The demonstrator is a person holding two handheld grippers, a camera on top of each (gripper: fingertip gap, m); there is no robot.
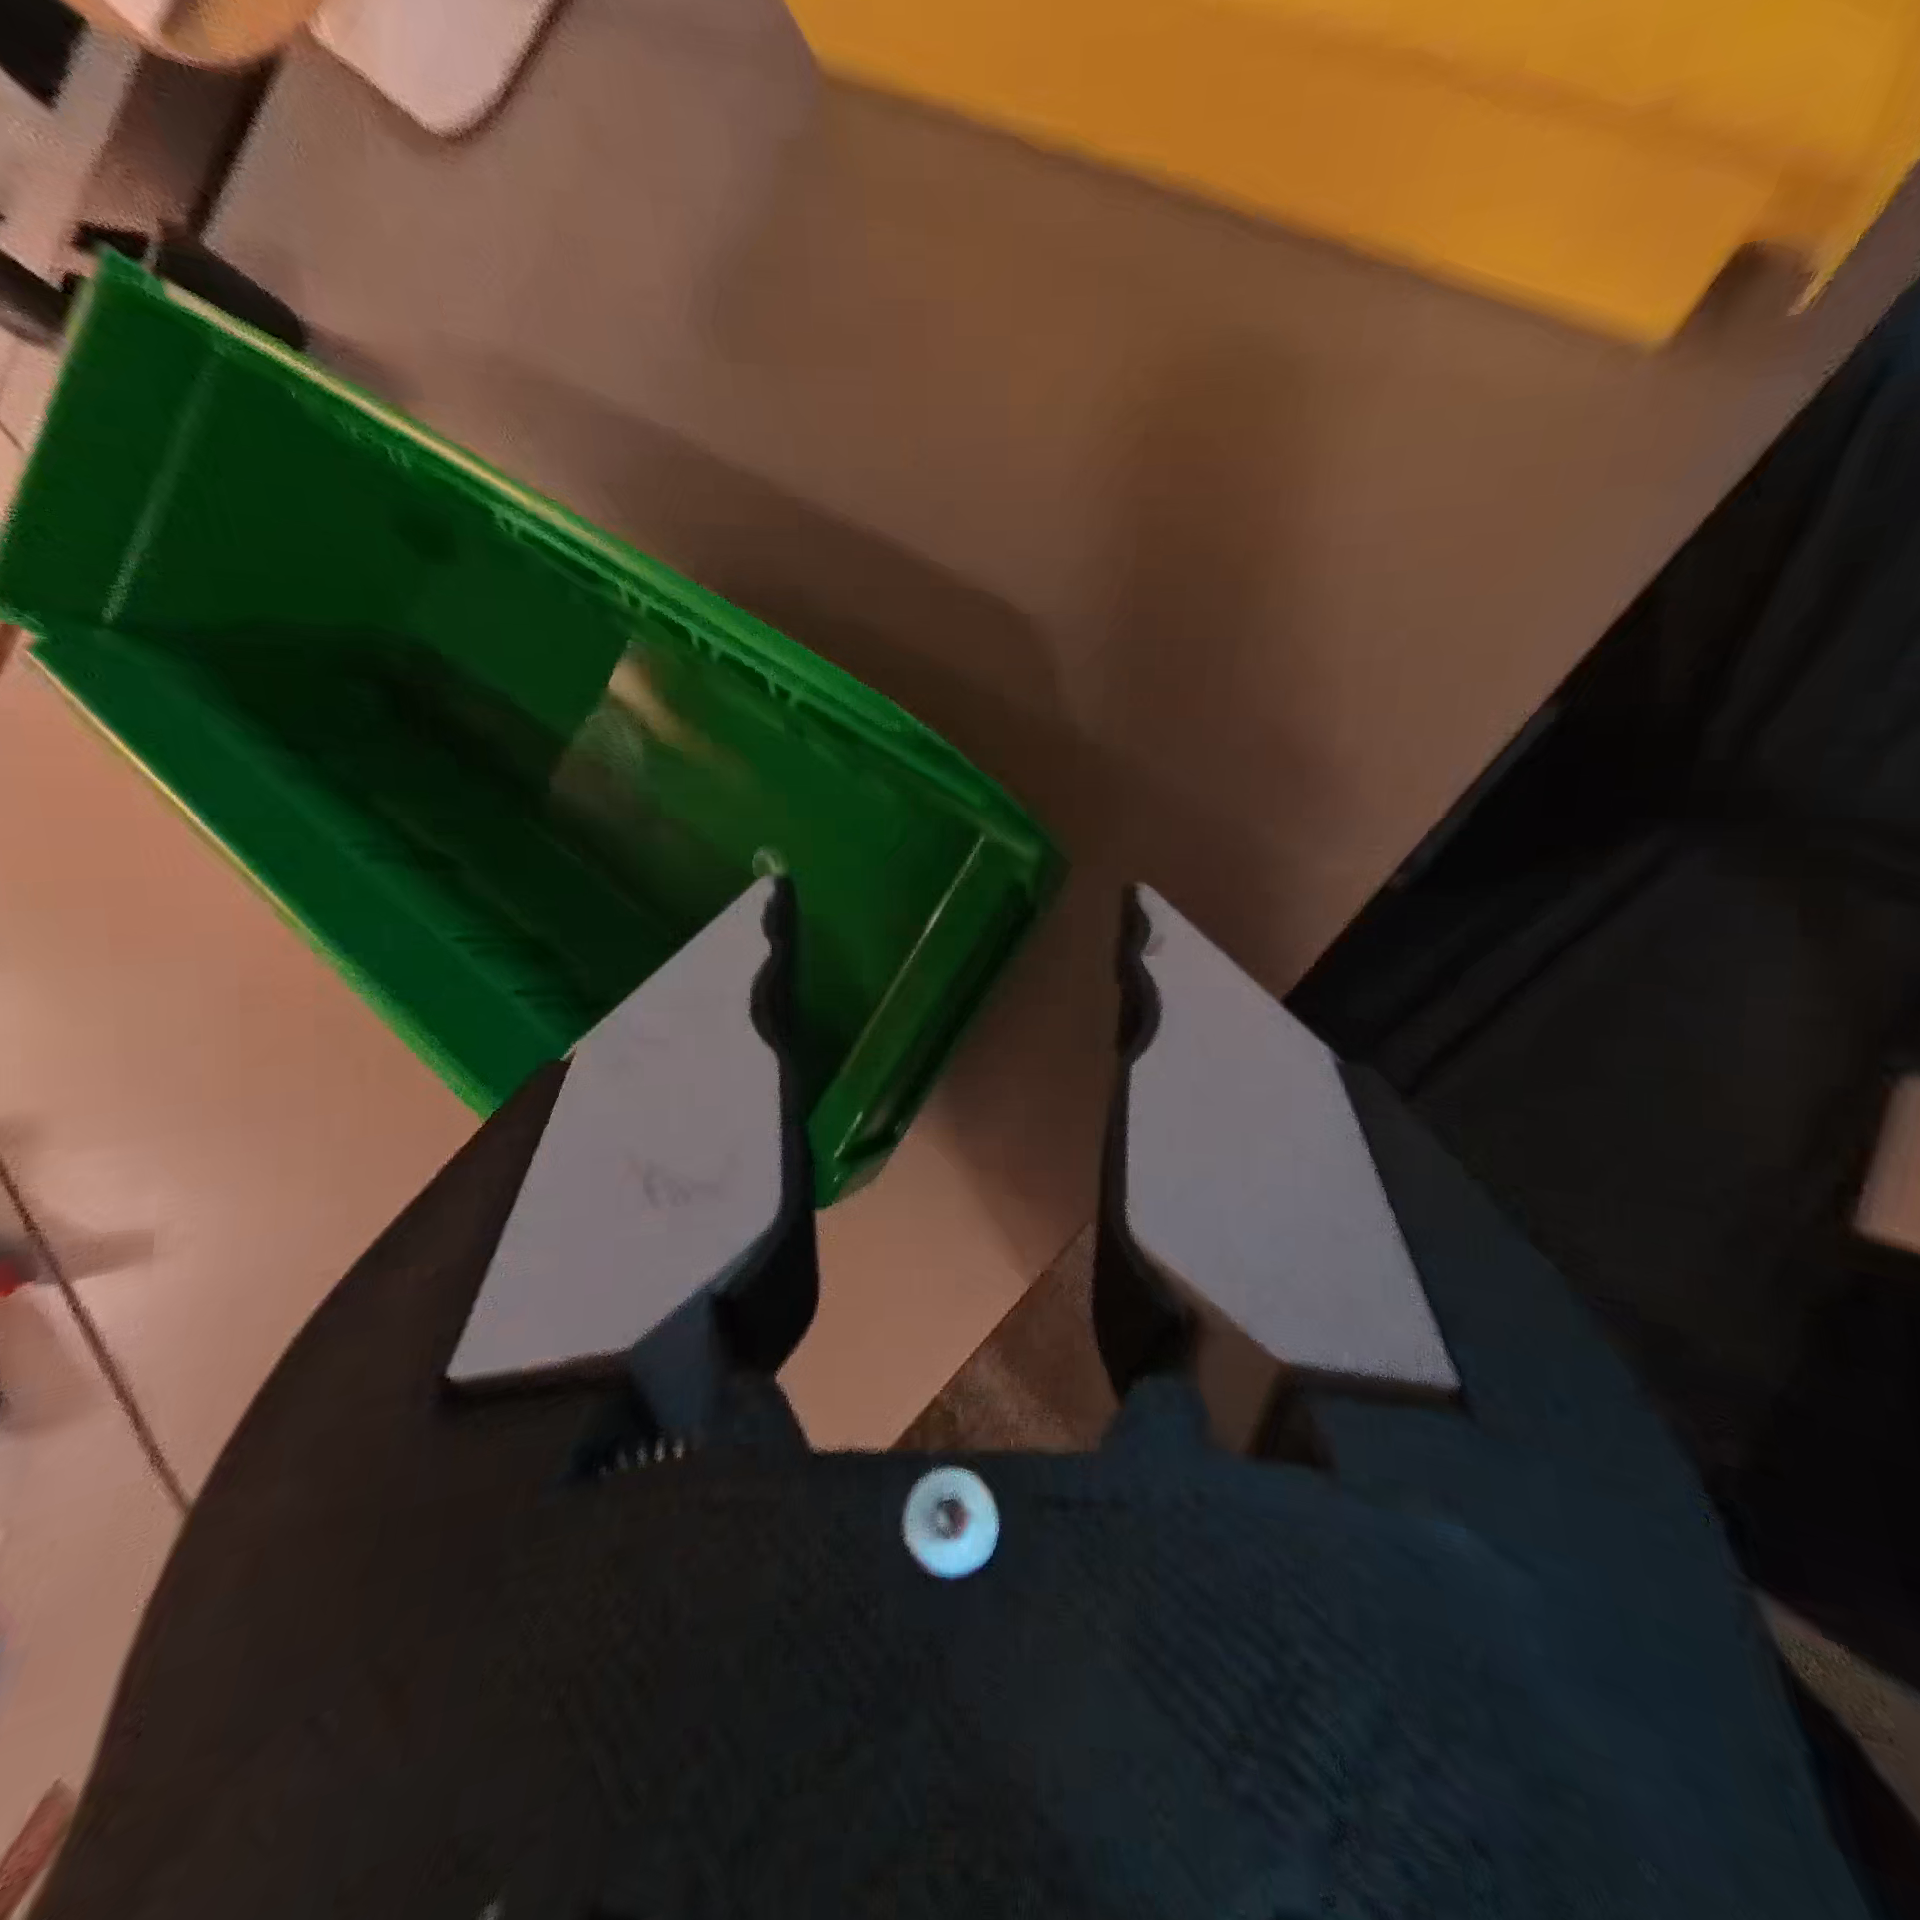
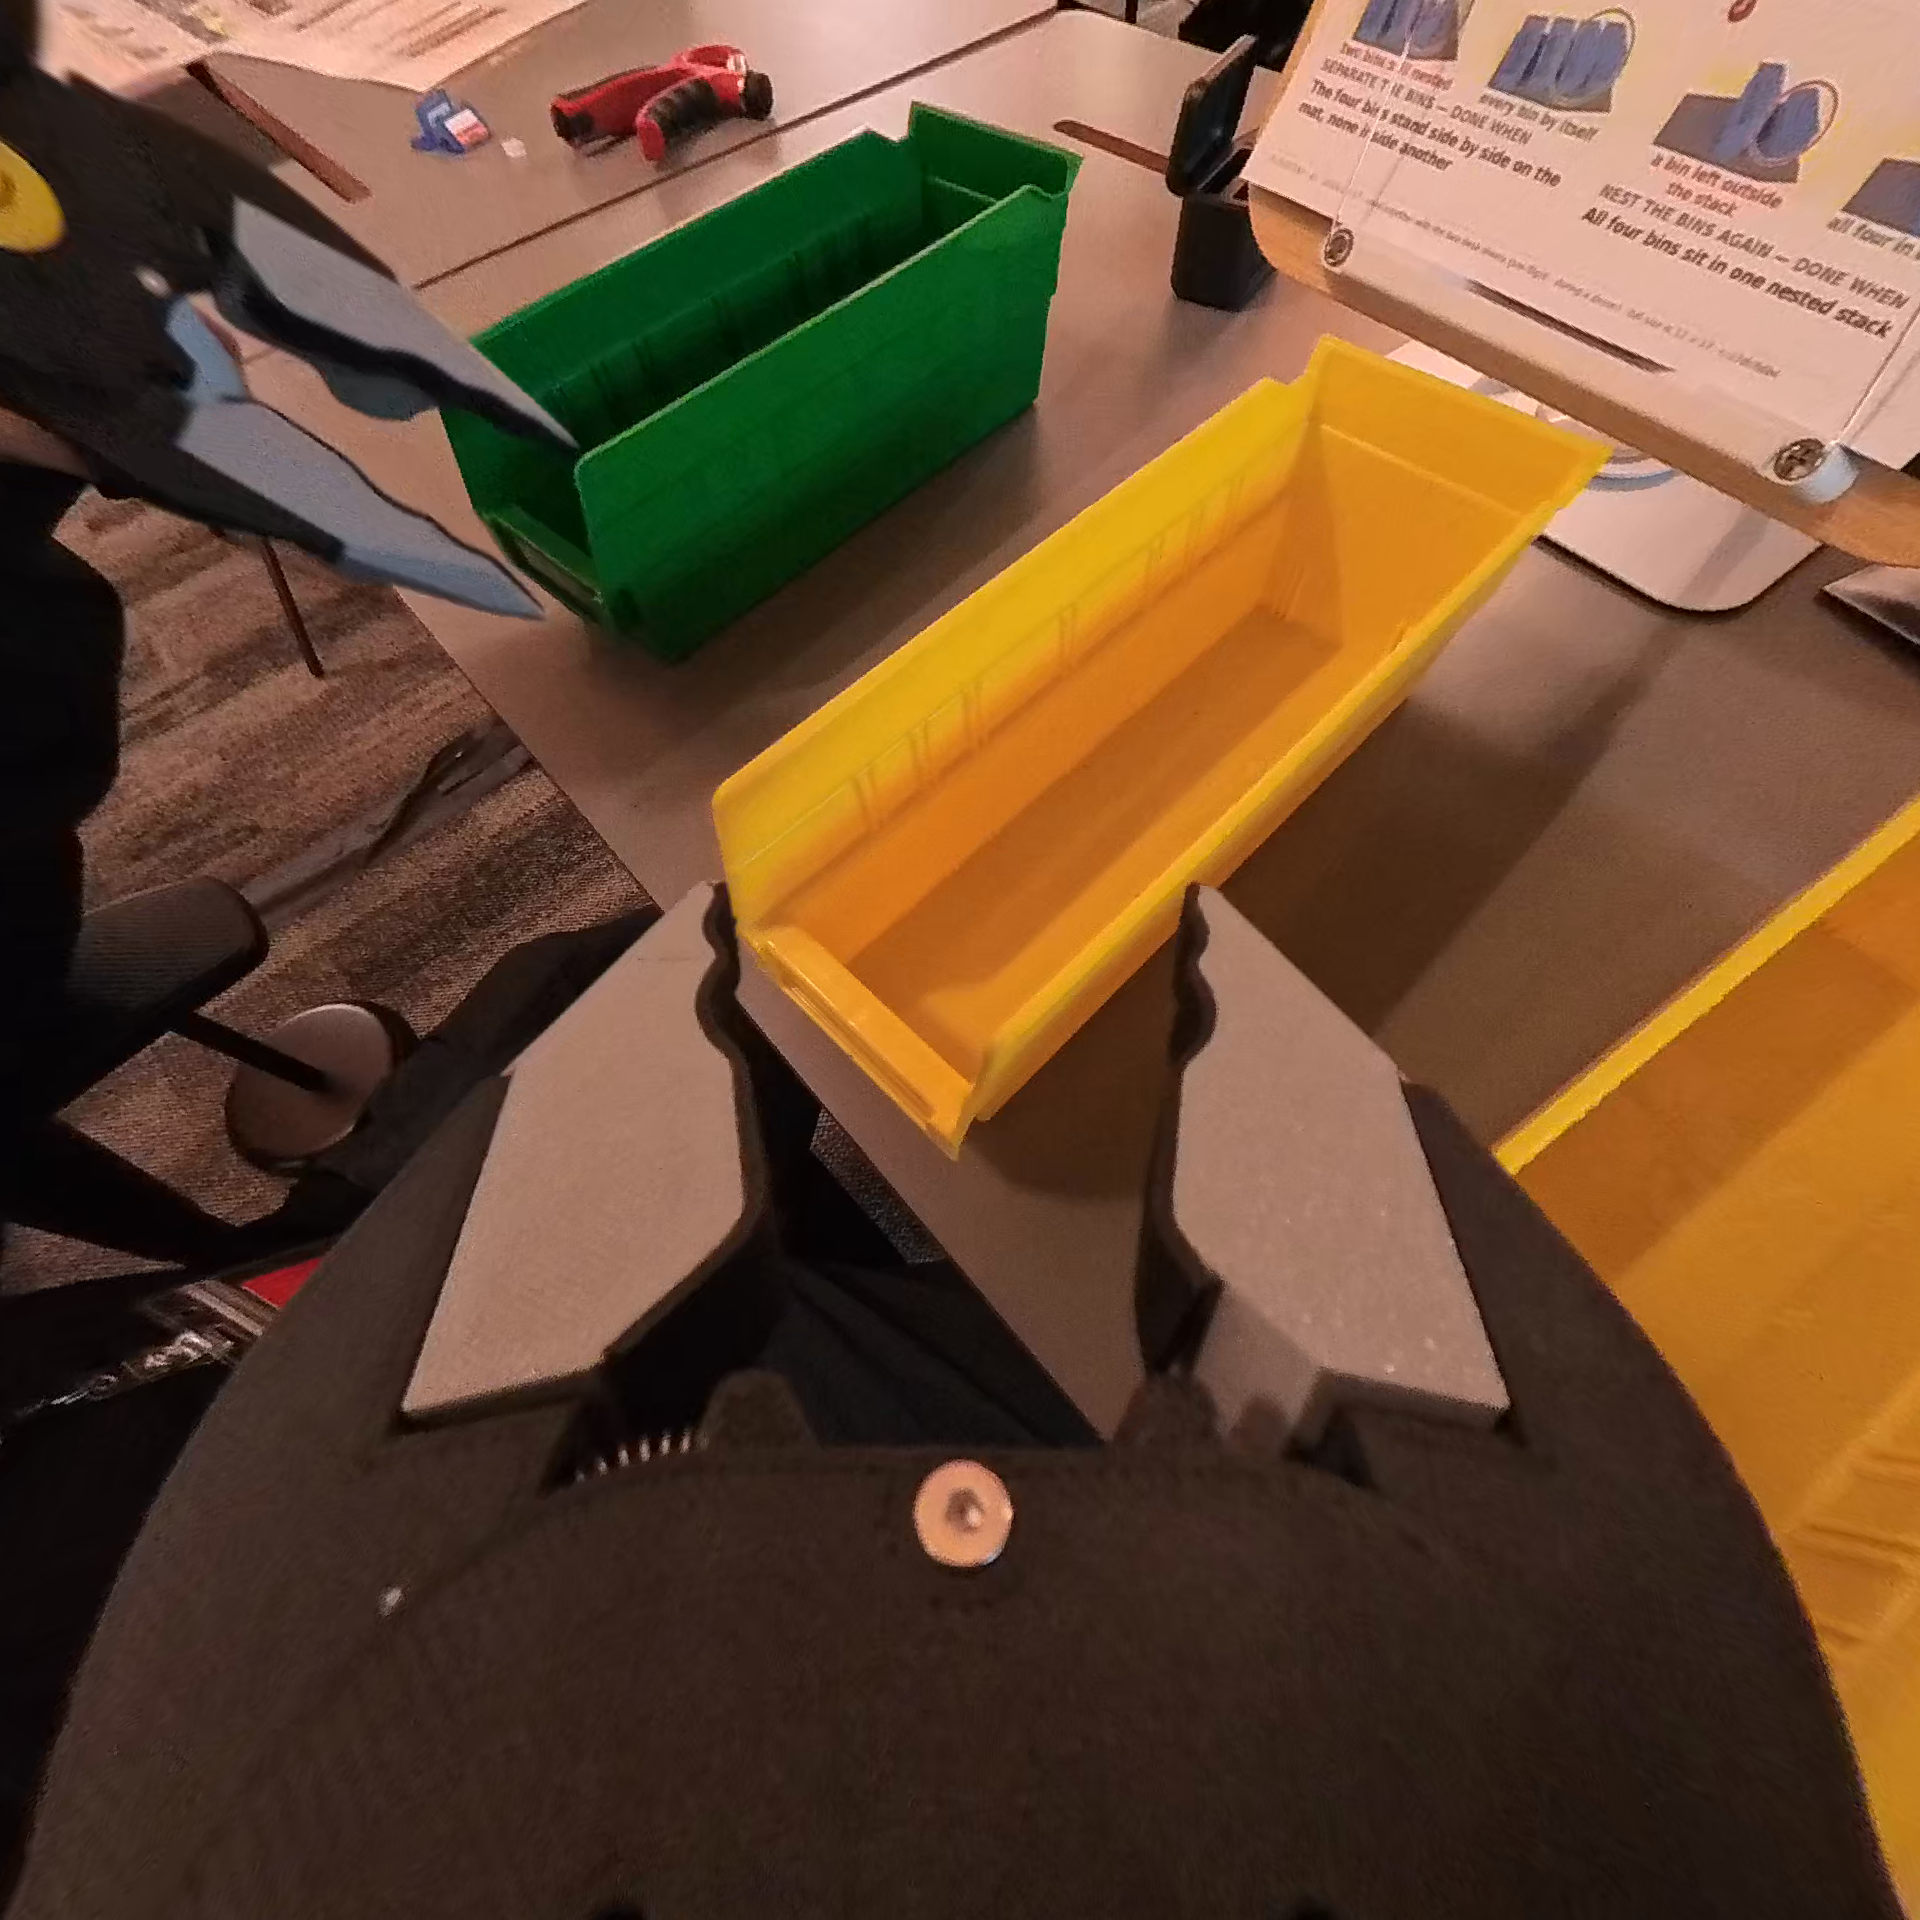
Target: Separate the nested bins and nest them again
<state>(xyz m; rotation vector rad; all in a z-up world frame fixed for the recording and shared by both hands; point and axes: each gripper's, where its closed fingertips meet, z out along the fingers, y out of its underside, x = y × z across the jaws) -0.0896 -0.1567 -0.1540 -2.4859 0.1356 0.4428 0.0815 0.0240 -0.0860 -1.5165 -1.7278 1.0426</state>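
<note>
Left wrist view shows our left tongs (image 1: 951,904) gaping with nothing between them, poised over the near end of the long green plastic bin (image 1: 436,665), which rests on the brown tabletop (image 1: 1039,436). One finger overlaps the bin's open interior and the other hangs just outside its short end wall, so that wall lies roughly between them. The picture is smeared, so we cannot tell whether a pad touches the plastic. If we close from here while off-centre, we judge the thin wall could slip out or the light bin skid towards the tabletop edge nearby.

Right wrist view shows our right tongs (image 2: 951,904) spread wide and empty, just before the low front lip of the long yellow plastic bin (image 2: 1143,748). That bin stands by itself, well apart from the green bin (image 2: 790,395), with the left tongs (image 2: 540,520) at the green bin's near end. Another yellow bin wall (image 2: 1714,1195) fills the right edge. The yellow bin's near corner sits close to the tabletop (image 2: 1558,883) edge; a nudge from our fingers there could tip it off.
</note>
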